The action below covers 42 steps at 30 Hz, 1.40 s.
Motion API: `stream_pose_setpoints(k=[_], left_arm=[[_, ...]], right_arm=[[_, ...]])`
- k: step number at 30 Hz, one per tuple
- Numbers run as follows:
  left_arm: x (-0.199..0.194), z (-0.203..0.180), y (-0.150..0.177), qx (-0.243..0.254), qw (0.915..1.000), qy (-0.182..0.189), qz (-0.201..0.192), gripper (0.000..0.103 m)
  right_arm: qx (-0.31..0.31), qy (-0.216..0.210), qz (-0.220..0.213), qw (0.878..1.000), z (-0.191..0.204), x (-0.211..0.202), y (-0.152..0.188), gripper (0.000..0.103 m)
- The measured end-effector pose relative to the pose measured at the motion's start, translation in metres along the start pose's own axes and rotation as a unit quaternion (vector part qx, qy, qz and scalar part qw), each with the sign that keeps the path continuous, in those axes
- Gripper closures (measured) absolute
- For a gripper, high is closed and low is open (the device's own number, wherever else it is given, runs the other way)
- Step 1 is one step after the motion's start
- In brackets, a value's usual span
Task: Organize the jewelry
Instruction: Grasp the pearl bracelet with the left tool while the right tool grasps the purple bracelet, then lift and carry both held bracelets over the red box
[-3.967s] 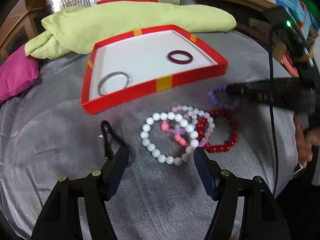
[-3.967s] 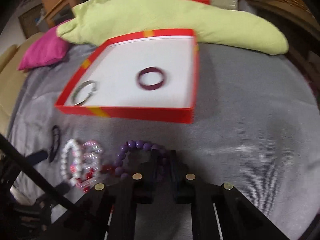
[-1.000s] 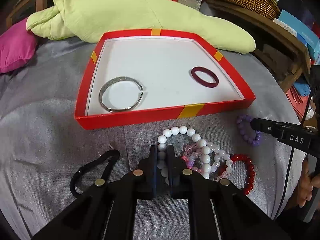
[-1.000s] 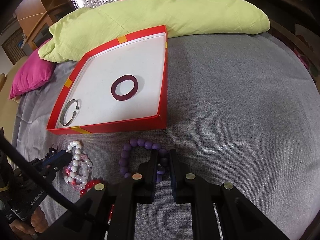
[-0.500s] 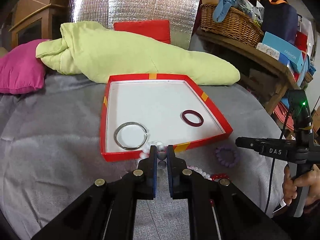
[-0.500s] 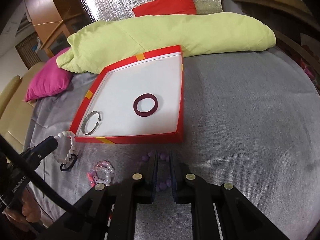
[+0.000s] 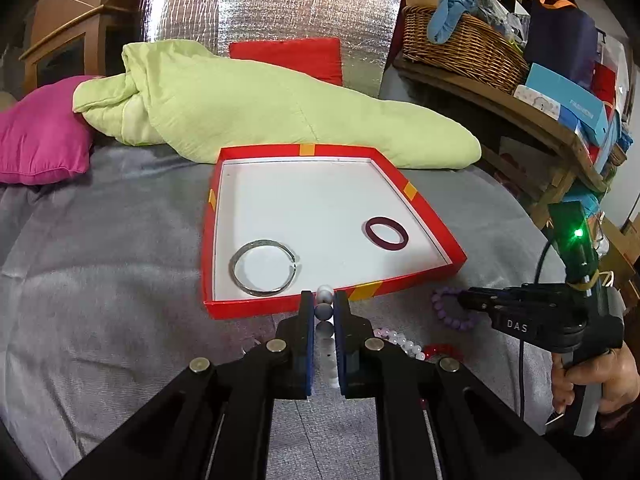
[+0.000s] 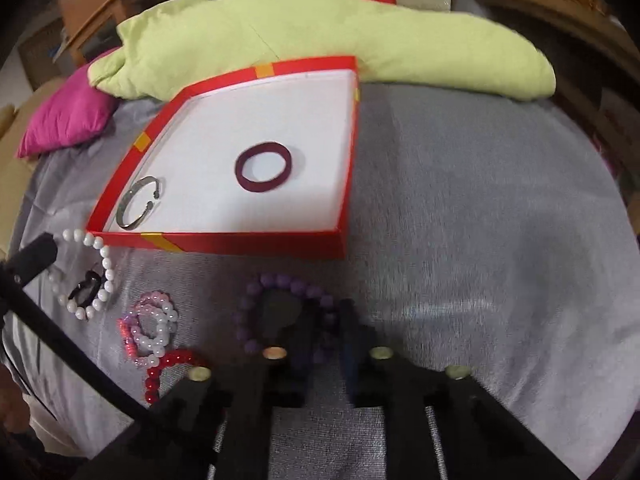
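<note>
My left gripper holds the white bead bracelet, its fingers narrowed on a few beads while the rest of the loop hangs free just short of the red tray's near wall. My right gripper sits low over the purple bead bracelet; its fingers are blurred, a gap shows between them with purple beads in it, and I cannot tell whether they grip or merely straddle the loop. On the grey bed cover to the left of it lie a pink-and-clear bead bracelet, a red bead bracelet and a small black clip, all outside the tray. Farther on, inside the tray, rest a silver bangle at the left and a maroon ring bangle at the right, well apart. Beyond are a green quilt and a pink cushion.

I judge the step in hand as carrying the white bracelet into the tray, with two pieces already stored and several to go. The next move calls for lifting the hanging loop over the near wall, setting it on bare white floor between the two bangles, then spreading the fingers. The dangling beads could snag the wall.
</note>
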<state>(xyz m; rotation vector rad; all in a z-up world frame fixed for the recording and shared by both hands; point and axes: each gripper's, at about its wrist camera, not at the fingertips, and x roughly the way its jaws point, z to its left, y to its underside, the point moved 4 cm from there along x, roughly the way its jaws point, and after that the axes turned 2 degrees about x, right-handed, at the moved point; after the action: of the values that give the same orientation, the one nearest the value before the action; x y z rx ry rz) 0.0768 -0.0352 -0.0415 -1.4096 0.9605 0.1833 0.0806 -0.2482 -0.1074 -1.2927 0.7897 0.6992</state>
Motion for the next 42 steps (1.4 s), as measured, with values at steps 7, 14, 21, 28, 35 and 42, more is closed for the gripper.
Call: stream_pose_setpoints(k=[7,14,21,28,35,42], left_arm=[[0.000,0.003,-0.002,-0.008,0.9993,-0.035,-0.001,0.093],[-0.009,0.010,-0.008,-0.009,0.9954,-0.094,-0.015,0.093],[-0.021,0.019,-0.016,-0.009,0.9899,-0.135,-0.042,0.093],[-0.027,0.024,-0.017,-0.011,0.9855,-0.162,-0.049,0.093],[-0.031,0.031,-0.019,-0.014,0.9802,-0.188,-0.060,0.093],[-0.036,0.039,-0.023,-0.026,0.9760,-0.205,-0.068,0.093]], right_arm=[[0.007,-0.024,-0.062,0.998,0.000,-0.030,-0.006,0.093],[0.015,-0.070,-0.115,0.991,0.012,-0.064,-0.011,0.093],[0.007,-0.110,-0.163,0.980,0.030,-0.091,-0.015,0.093],[-0.003,-0.145,-0.203,0.969,0.047,-0.111,-0.015,0.093],[-0.005,-0.161,-0.211,0.964,0.059,-0.110,-0.017,0.093],[-0.009,-0.174,-0.213,0.961,0.068,-0.107,-0.019,0.093]])
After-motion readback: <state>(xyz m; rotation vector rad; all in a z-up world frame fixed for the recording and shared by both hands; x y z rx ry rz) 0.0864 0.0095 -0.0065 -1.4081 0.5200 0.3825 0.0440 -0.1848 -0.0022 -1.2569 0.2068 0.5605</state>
